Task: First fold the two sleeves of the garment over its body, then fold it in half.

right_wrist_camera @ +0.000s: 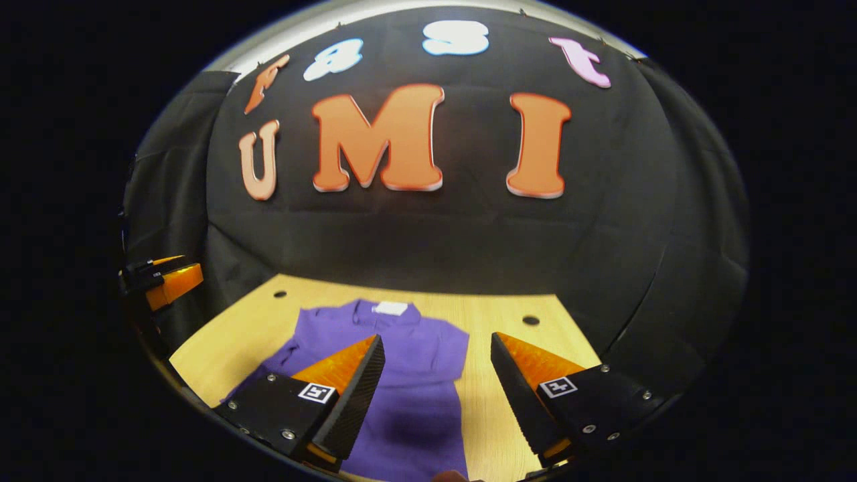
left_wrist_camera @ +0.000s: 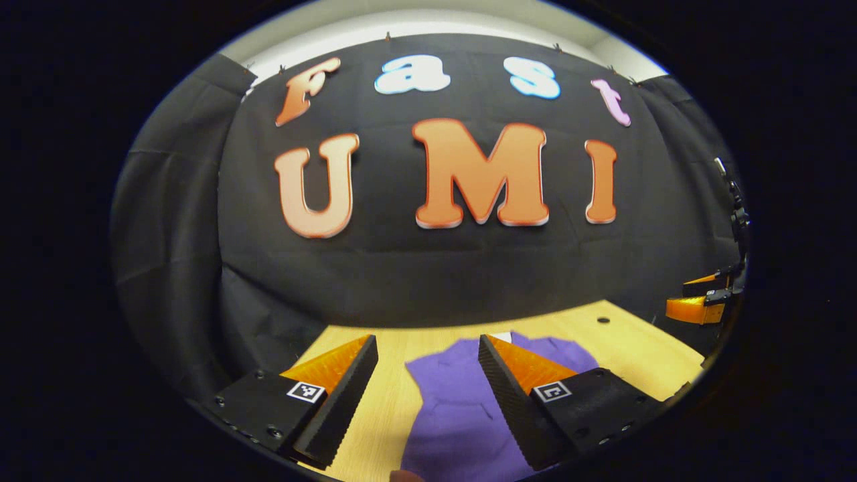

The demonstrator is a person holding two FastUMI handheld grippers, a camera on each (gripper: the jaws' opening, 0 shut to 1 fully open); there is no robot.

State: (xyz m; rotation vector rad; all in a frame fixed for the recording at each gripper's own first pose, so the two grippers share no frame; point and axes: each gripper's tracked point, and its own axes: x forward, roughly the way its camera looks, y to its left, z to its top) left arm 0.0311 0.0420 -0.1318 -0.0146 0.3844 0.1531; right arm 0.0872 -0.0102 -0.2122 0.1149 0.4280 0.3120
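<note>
Both claws hang spread and empty above a purple shirt [right_wrist_camera: 402, 375] laid flat on a wooden table [right_wrist_camera: 509, 402]. Nearest in the left gripper view, the left gripper [left_wrist_camera: 428, 381] has its jaws wide apart over the shirt's left edge, one finger above bare wood and the other above cloth. In the right gripper view, the right gripper [right_wrist_camera: 438, 385] stands just as wide over the shirt's right edge, touching nothing.

Judging by the cloth, the right side already looks folded in, its edge running straight down the body, while a sleeve [right_wrist_camera: 264, 375] on the left seems to trail outward toward the near-left corner, partly hidden by a finger. The sleeve step therefore appears unfinished. The next move would call for a claw to drop to that loose sleeve, pinch its edge and carry it across the body.

Farther off, the collar with its white tag [right_wrist_camera: 390, 308] points toward the far wall. Bare wood borders the shirt on both sides and beyond the collar, giving room to sweep. Two small holes [right_wrist_camera: 531, 320] dot the far end of the table. Black cloth [right_wrist_camera: 428, 241] closes the booth just behind the table's far edge.
</note>
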